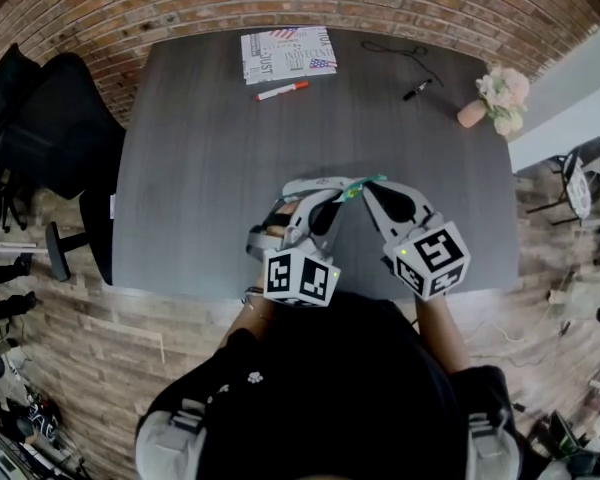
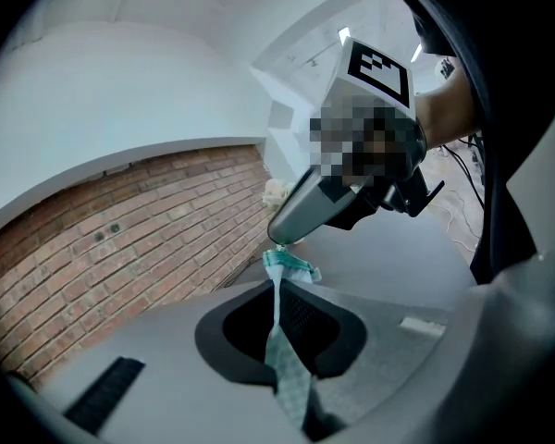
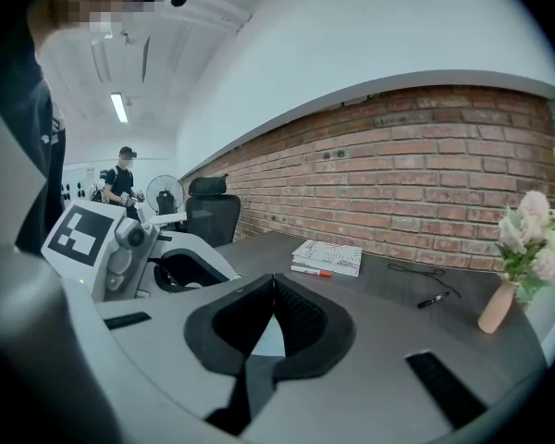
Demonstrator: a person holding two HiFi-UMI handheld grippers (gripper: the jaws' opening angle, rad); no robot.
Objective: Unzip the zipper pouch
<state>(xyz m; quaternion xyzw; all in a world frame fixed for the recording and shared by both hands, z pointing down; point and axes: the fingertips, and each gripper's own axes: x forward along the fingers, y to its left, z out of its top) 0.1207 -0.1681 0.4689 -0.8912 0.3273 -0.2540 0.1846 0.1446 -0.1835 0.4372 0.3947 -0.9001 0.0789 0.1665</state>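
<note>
Left gripper view: my left gripper [image 2: 279, 336] is clamped on the pouch [image 2: 288, 377], whose long edge runs straight ahead to my right gripper [image 2: 278, 240], which pinches its far end. Both are raised over the tabletop [image 1: 230, 168]. I judge the pull should follow that line

The support surface is a dark grey rectangular table with a wood-grain top [image 1: 210, 168]. Four items rest directly on it, all along the far side near the brick wall. A white printed booklet [image 1: 288, 53] lies flat at the far edge, left of centre. A white marker with a red cap [image 1: 282, 91] lies just in front of the booklet. A thin black cord [image 1: 395, 48] runs to the right of the booklet, with a black pen [image 1: 417, 90] near its end. A small tan vase of pale pink flowers [image 1: 495, 100] stands upright at the far right corner.
</note>
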